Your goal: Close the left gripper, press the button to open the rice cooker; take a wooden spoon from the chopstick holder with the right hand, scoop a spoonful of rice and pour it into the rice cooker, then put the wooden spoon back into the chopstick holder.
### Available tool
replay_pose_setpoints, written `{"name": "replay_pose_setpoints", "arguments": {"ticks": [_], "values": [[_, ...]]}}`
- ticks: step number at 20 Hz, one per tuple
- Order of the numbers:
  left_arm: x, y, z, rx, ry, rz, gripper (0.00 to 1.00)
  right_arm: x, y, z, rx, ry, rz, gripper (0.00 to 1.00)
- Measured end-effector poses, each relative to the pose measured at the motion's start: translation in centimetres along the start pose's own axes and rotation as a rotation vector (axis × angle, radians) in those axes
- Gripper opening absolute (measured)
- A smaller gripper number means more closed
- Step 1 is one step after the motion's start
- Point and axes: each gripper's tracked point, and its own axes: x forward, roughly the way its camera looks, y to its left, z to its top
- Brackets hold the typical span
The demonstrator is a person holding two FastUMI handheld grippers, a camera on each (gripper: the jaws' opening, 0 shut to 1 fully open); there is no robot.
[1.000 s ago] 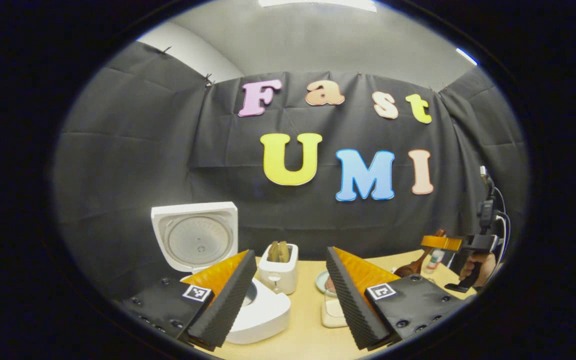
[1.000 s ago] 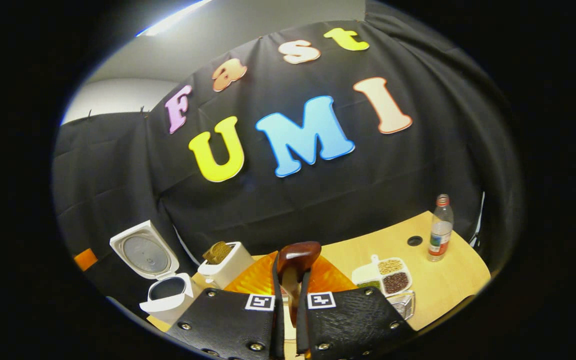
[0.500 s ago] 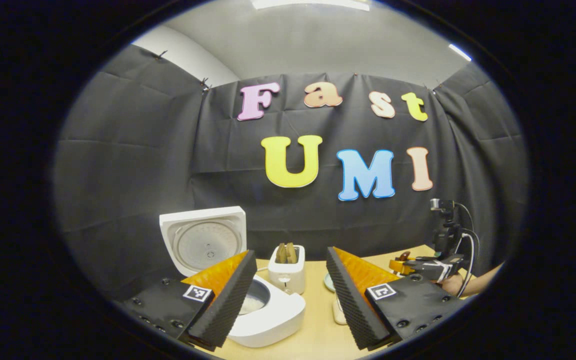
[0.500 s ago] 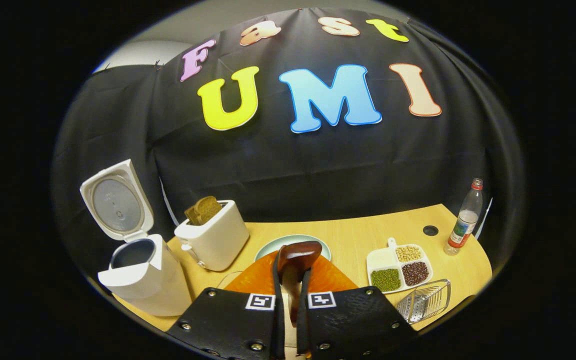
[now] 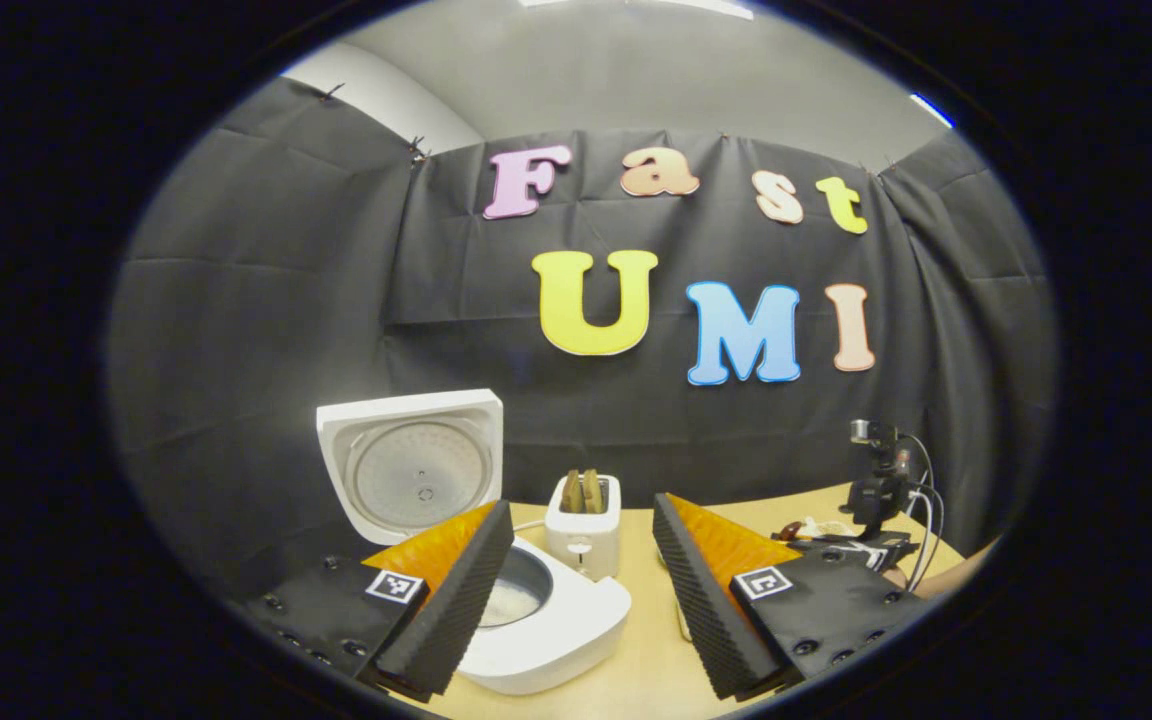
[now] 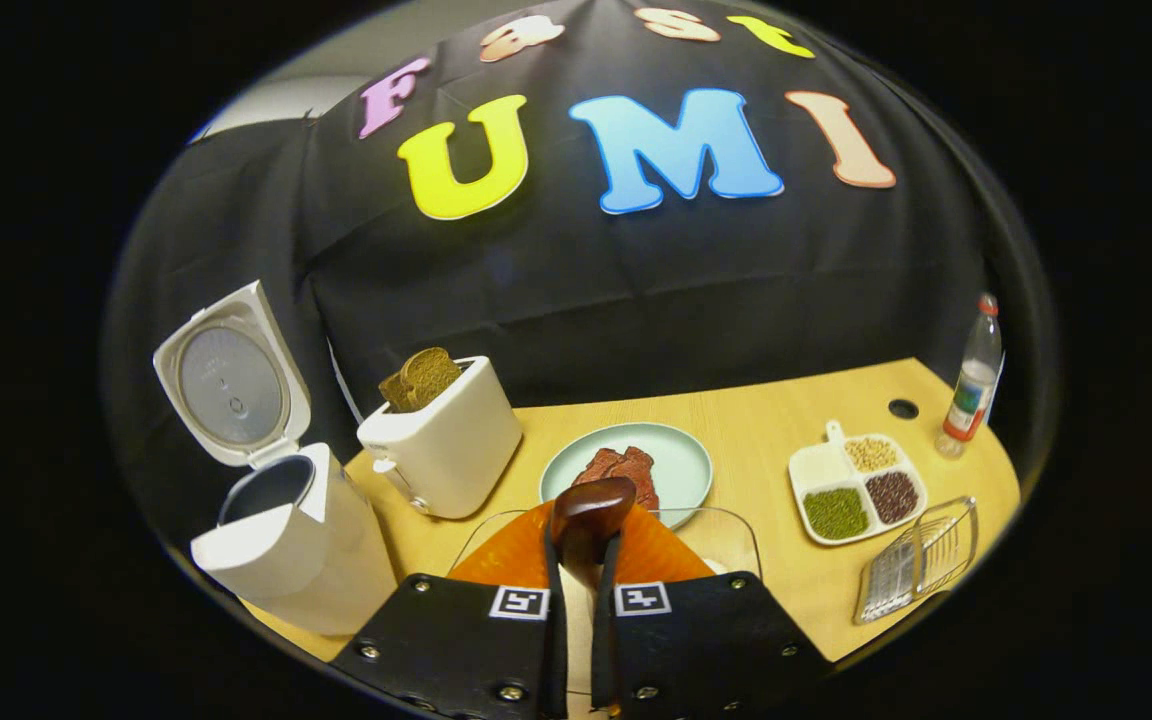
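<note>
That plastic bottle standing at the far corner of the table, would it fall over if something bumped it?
Probably. The bottle is tall and slim on a small base, so a nudge near its cap would likely tip it. It looks light plastic, and being round, it would probably roll across the table.

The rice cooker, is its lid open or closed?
Open. The rice cooker has its lid standing up, so the pot's inside shows.

White rice cooker point(image 6: 281, 550), dark brown wooden spoon point(image 6: 591, 510).
</note>
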Motion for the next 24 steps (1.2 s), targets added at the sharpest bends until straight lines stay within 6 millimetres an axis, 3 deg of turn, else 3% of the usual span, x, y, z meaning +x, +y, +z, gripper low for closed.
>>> {"name": "replay_pose_setpoints", "arguments": {"ticks": [4,6,10,12,19,24], "values": [[-0.2,1.0,-0.4,-0.029,0.005,0.015,0.99,-0.3,-4.0,-0.4,0.575,0.016,0.018,0.1],[-0.2,1.3,-0.5,-0.057,0.011,0.023,0.96,-0.9,-6.1,-0.6,0.772,-0.015,0.002,0.1],[-0.2,1.5,0.6,-0.068,-0.015,0.029,0.96,-2.6,-7.1,0.9,0.75,-0.048,0.023,0.09],[-0.2,1.5,1.0,-0.055,-0.025,0.028,0.96,-3.5,-6.8,2.9,0.734,-0.071,0.059,0.1],[-0.9,1.0,1.4,-0.052,-0.046,0.014,0.96,-6.2,-2.8,9.3,0.782,-0.154,0.209,0.1],[-2.5,1.8,1.2,-0.067,-0.054,0.019,0.96,-7.3,0.8,12.0,0.787,-0.173,0.297,0.09]]}}
